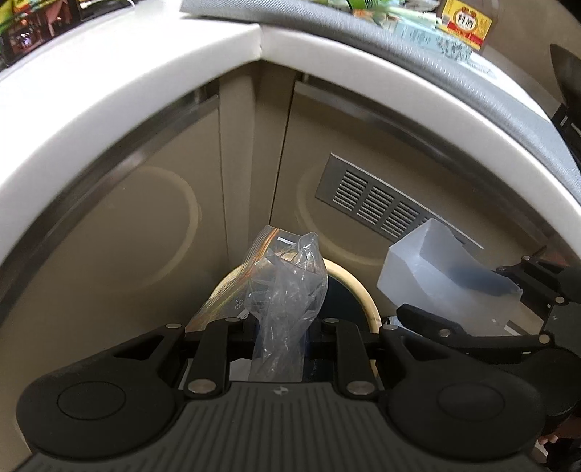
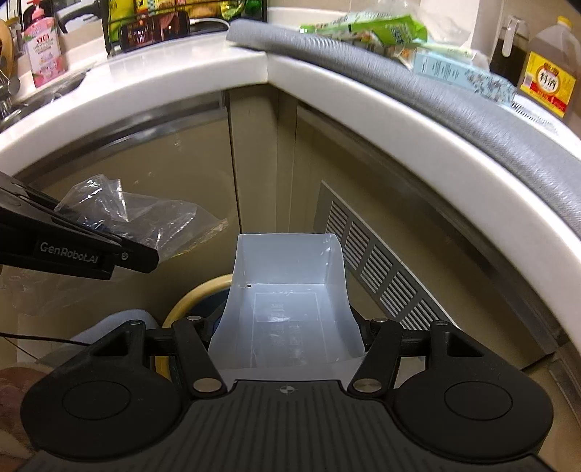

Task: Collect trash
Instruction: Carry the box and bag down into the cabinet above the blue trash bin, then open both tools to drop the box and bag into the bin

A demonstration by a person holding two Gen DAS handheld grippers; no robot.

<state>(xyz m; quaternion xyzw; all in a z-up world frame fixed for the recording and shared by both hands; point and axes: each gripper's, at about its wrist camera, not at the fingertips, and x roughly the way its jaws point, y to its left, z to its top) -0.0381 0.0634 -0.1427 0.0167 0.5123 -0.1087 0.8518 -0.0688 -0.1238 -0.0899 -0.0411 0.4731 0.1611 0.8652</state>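
Your left gripper [image 1: 279,337] is clamped on a crumpled clear plastic bag [image 1: 287,290] above the round bin [image 1: 366,297] at the cabinet corner. Your right gripper [image 2: 287,348] grasps a translucent plastic tray [image 2: 287,301] just beside it. Only the right wrist view shows the tray's hollow inside and the pink soap bottle [image 2: 45,47] on the countertop [image 2: 181,78].

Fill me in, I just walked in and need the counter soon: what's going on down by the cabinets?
A person with two handheld grippers is collecting trash. The left gripper is clamped on a crumpled clear plastic bag, and the right gripper holds an empty translucent plastic container. Both are held low in front of the corner cabinets, above a round bin with a cream rim. Neither piece has been dropped in yet. More packaging lies up on the counter.
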